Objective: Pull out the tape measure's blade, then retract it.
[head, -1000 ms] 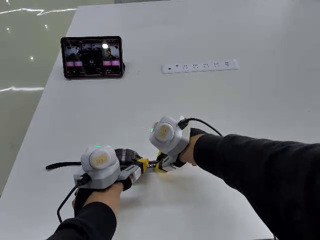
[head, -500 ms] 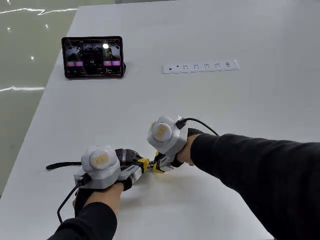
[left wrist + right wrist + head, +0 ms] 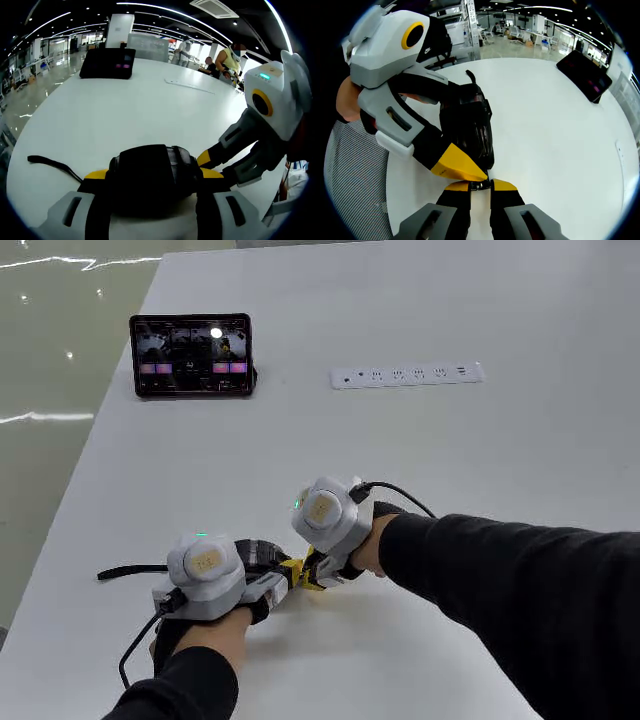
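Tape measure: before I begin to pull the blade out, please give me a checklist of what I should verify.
1. Case hold: left gripper shut around the tape measure: ok.
2. Pull hold: right gripper closed on the blade tip at the case mouth: ok, as it seems.
3. Blade lock released: cannot tell.
4. The strap lies away from the case mouth: ok.
5. Bare table for the pull: ok.

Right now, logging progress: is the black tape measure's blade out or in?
In: right gripper pinches the blade tip beside the black tape measure.
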`<state>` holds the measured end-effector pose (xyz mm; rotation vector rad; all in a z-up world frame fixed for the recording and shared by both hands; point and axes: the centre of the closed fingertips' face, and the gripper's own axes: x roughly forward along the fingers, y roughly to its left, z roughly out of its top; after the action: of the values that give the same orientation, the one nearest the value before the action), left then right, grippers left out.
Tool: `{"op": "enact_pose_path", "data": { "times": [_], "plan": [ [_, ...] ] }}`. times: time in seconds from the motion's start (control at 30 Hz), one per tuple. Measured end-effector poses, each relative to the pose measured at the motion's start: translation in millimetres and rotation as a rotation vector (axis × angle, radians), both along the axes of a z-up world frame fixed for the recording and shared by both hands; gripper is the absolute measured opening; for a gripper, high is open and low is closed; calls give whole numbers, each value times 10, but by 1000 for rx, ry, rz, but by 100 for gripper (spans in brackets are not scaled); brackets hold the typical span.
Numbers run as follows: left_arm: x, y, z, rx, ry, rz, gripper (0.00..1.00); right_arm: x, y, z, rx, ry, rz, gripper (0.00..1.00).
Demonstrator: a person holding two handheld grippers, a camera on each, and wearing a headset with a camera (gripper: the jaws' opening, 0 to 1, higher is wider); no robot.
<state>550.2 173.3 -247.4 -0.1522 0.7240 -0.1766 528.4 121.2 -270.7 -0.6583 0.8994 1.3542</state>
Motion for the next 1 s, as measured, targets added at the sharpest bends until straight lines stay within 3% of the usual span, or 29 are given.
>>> {"op": "enact_pose_path", "data": {
  "times": [1.0],
  "plan": [
    [9,1,-5,2,-4,1,66,-17,43,1,8,-19,17,11]
  ]
}}
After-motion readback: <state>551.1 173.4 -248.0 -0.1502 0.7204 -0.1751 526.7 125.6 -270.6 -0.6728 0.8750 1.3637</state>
